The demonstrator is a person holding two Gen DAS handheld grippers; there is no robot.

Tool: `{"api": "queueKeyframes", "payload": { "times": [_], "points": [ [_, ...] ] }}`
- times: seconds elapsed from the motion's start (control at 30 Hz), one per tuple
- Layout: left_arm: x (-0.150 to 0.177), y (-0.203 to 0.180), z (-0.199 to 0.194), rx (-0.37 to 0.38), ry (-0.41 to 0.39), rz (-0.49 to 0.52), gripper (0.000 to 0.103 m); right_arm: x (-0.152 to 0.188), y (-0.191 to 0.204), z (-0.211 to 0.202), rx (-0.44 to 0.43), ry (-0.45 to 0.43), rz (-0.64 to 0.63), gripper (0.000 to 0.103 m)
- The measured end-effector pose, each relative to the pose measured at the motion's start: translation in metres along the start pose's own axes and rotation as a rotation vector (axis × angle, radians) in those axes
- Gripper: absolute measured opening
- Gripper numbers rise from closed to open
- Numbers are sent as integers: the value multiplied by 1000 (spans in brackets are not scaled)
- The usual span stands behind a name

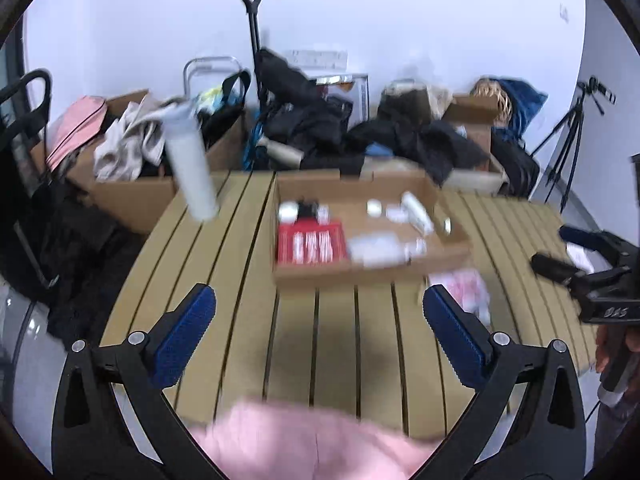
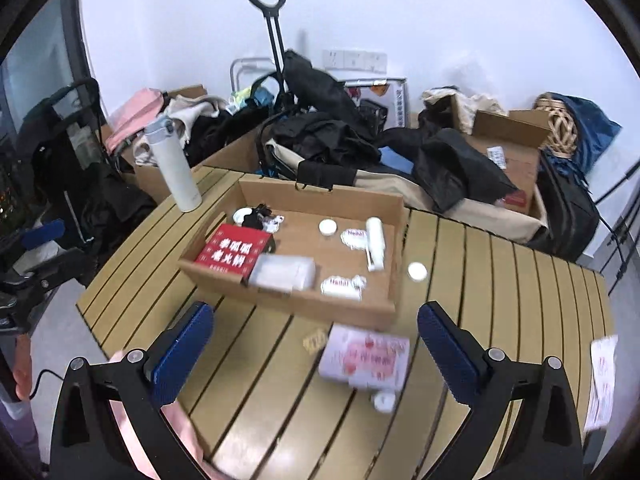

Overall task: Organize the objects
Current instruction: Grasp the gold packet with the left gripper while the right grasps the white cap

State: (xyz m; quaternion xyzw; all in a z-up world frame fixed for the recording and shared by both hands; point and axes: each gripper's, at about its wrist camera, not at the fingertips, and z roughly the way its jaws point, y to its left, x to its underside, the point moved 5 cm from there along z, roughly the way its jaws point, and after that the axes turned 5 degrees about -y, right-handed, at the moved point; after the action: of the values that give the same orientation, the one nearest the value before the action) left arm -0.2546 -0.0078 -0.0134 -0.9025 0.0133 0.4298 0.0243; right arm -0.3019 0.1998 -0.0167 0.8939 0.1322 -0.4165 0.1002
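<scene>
A shallow cardboard box (image 2: pixel 394 240) (image 1: pixel 456 236) sits on the slatted tan table (image 2: pixel 256 392) (image 1: pixel 336 344). It holds a red box (image 2: pixel 232 252) (image 1: pixel 310 242), a clear packet (image 2: pixel 282 272), a white tube (image 2: pixel 375 242) and small white items. A pink-and-white box (image 2: pixel 366 354) (image 1: pixel 464 288) lies on the table before it, with a white cap (image 2: pixel 417 271) to the right. My left gripper (image 1: pixel 320 332) is open and empty above the table. My right gripper (image 2: pixel 316 354) is open and empty, near the pink-and-white box.
A white bottle (image 2: pixel 172 166) (image 1: pixel 190 162) stands at the table's far left. Pink cloth (image 1: pixel 316 444) lies at the near edge. Cartons, clothes and bags pile behind the table. A paper sheet (image 2: pixel 602 380) lies at the right. A tripod (image 1: pixel 568 140) stands at far right.
</scene>
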Motion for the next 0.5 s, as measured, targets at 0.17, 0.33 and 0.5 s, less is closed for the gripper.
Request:
{"api": "queueKeyframes", "payload": {
  "times": [0.17,0.33,0.5],
  "points": [
    [70,-17,-40,31,4,-52,103,73,12,-46,-47,-15,28,103],
    [107,-36,-42,108,69,-72,103,137,23,-66,-47,28,73,103],
    [95,-54,-23,122,1,10,103,152,11,-48,-35,60,119,88]
  ]
}}
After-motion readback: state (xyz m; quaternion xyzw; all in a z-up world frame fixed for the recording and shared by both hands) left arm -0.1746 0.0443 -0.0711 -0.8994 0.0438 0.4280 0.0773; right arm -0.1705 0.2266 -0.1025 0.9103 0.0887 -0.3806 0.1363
